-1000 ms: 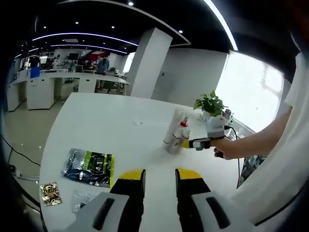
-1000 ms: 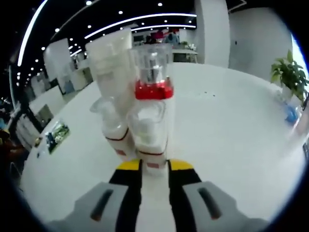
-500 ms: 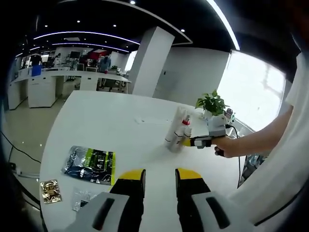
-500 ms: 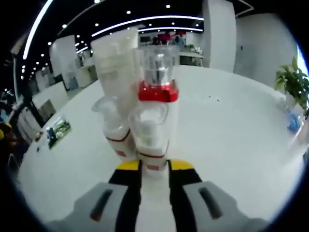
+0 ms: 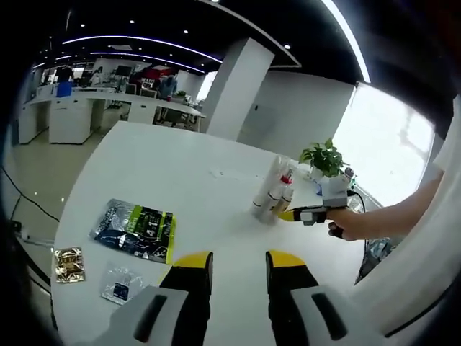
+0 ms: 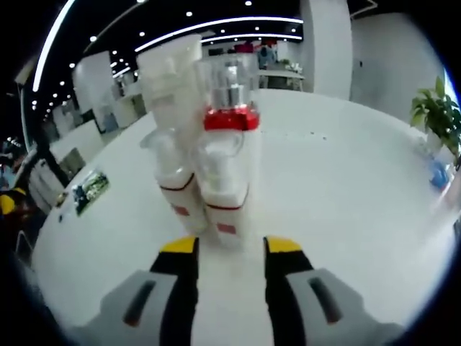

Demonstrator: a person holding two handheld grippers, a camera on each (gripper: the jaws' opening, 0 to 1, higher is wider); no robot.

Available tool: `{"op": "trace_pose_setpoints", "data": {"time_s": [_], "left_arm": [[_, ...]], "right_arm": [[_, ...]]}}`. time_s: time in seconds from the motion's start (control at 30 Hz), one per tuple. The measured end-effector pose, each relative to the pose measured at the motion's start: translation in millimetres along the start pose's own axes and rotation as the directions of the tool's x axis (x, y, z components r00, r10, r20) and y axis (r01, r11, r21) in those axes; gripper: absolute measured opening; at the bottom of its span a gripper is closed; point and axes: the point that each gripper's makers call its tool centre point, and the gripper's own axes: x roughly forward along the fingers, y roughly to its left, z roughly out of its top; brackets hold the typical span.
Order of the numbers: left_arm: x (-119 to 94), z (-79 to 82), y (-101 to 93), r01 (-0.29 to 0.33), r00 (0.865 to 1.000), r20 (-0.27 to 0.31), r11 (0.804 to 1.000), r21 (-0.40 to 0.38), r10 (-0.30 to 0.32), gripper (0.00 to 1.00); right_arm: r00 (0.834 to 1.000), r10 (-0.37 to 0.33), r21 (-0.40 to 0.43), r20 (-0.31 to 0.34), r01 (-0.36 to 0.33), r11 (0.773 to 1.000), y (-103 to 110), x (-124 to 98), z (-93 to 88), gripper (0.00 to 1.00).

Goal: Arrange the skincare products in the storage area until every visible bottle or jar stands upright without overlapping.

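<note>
Right gripper view shows the small clear-capped bottle [image 6: 225,187] standing upright just ahead of the right gripper [image 6: 230,249], whose jaws, clamped on it half a second ago, now stand apart and hold nothing. A twin bottle [image 6: 173,184], the red-collared bottle [image 6: 229,108] and a white tube [image 6: 173,79] stand touching behind it. That release suggests this placement is finished. Left gripper [image 5: 229,261] hovers part open and empty, with foil packets [image 5: 135,227] on the tabletop [image 5: 173,173] off its left.
</note>
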Motion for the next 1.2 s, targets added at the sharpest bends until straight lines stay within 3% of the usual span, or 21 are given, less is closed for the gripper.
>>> {"op": "trace_pose_setpoints", "data": {"time_s": [0.23, 0.37, 0.5, 0.6, 0.73, 0.87, 0.93, 1.2], "left_arm": [[-1, -3.8, 25.6, -0.045, 0.998, 0.036, 0.997, -0.063, 0.048, 0.39], [-5, -2.9, 57.1, -0.126, 0.989, 0.055, 0.981, -0.148, 0.136, 0.37], [-9, -2.2, 93.4, -0.183, 0.975, 0.068, 0.941, -0.286, 0.21, 0.24], [-13, -1.3, 123.8, -0.251, 0.955, 0.064, 0.907, -0.338, 0.288, 0.25], [-9, 6.5, 151.4, -0.284, 0.935, 0.084, 0.872, -0.399, 0.344, 0.32], [-2, 7.8, 161.9, -0.298, 0.931, 0.075, 0.862, -0.411, 0.358, 0.34], [6, 10.7, 172.1, -0.31, 0.923, 0.075, 0.845, -0.435, 0.378, 0.35], [23, 10.8, 185.5, -0.338, 0.918, 0.044, 0.836, -0.432, 0.394, 0.36]], "right_arm": [[1.0, 0.028, -0.021, 0.014, -0.027, 0.999, 8, -16, -6.9, 0.37], [0.998, 0.056, -0.048, 0.02, -0.055, 0.997, 18, -28, -17.4, 0.38], [0.996, 0.067, -0.035, 0.051, -0.066, 0.997, 25, -43, -27.2, 0.41], [0.996, 0.078, -0.062, 0.053, -0.075, 0.995, 31, -57, -40.4, 0.43], [0.996, 0.081, -0.101, 0.039, -0.076, 0.992, 33, -74, -55.7, 0.43], [0.997, 0.063, -0.09, 0.037, -0.059, 0.994, 27, -86, -65.3, 0.43], [0.998, 0.045, -0.063, 0.042, -0.043, 0.997, 22, -95, -70.5, 0.43], [0.998, 0.039, -0.071, 0.045, -0.035, 0.997, 26, -112, -76.2, 0.42]]}}
